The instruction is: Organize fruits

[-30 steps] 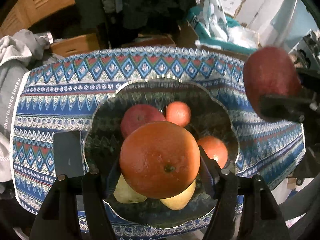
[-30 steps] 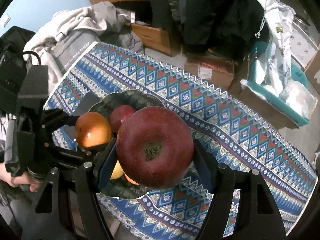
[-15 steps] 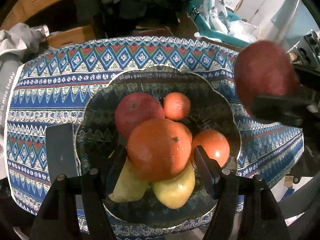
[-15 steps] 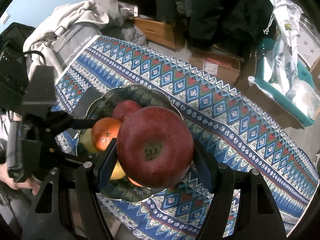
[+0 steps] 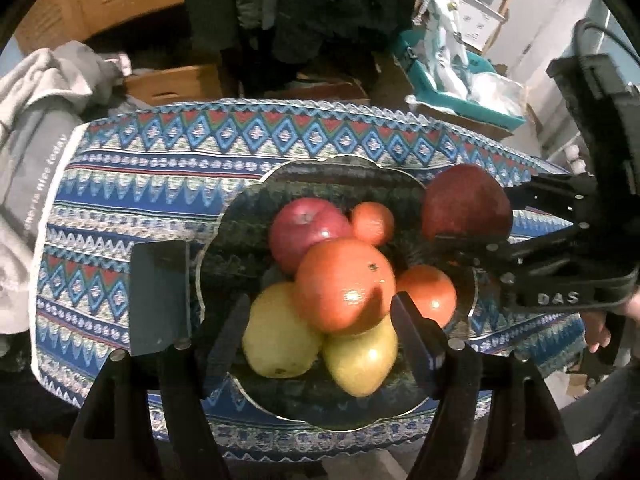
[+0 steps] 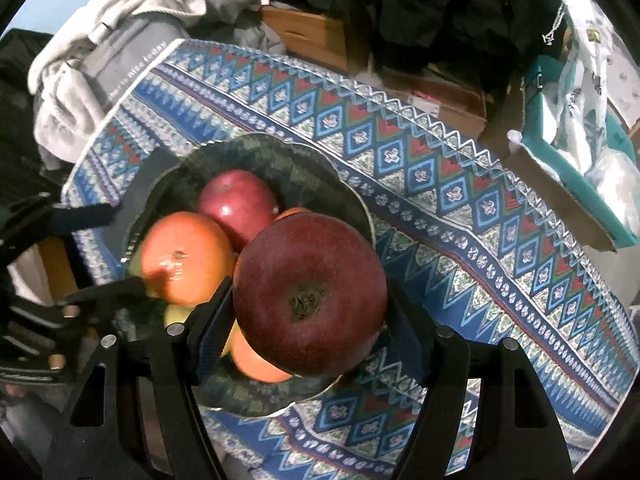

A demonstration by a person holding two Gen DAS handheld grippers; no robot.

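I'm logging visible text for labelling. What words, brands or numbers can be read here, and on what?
"DAS" on the right gripper.
"nice today" on the grey garment; the letters before it are unclear.
Label on the cardboard box: too blurred to read.

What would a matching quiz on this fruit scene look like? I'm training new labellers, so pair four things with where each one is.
Things:
1. dark red apple
2. big orange
3. lighter red apple
4. dark flat slab

Places:
A. flat on the cloth beside the bowl
B. on top of the two pears
C. clamped in the right gripper
D. in the bowl, behind the big orange

Pairs: 1-C, 2-B, 3-D, 4-A
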